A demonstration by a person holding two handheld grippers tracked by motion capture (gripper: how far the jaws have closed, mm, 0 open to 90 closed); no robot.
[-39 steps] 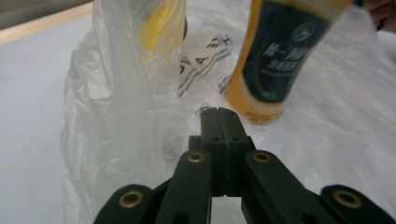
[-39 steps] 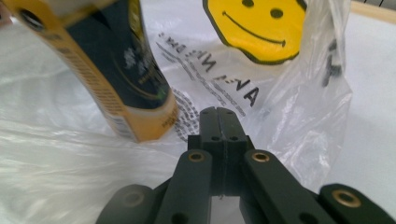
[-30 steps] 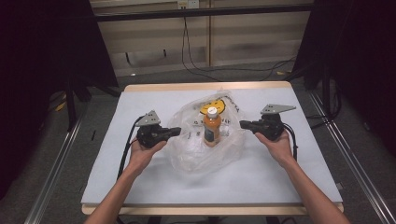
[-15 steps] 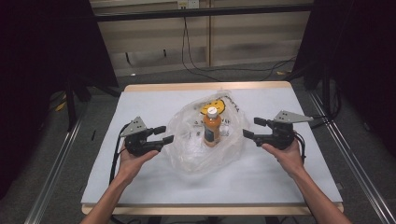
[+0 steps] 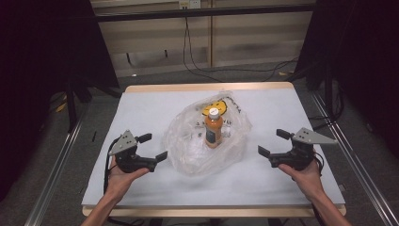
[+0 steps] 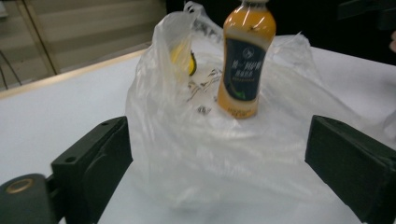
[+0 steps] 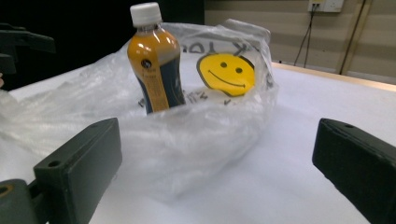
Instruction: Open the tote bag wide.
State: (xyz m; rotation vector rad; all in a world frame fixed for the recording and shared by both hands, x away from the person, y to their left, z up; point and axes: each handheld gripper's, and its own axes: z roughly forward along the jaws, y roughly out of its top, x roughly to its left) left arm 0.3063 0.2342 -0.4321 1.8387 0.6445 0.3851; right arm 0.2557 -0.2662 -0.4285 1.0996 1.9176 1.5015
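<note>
Basically desk [image 5: 141,108] is carrying a clear plastic bag [image 5: 188,146] at centre, orange bottle [image 5: 213,129] standing upright inside it. Left gripper [image 5: 153,147] at 8 o'clock, right gripper [image 5: 270,142] at 4 o'clock, fingers spread, empty, flanking bag, probably ready for grabbing.

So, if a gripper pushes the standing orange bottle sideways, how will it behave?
The tall orange drink bottle with white cap looks full, so probably fairly heavy. Being narrow and upright, it may tip. The crumpled clear plastic bag beneath likely gives slippery, uneven footing.
</note>
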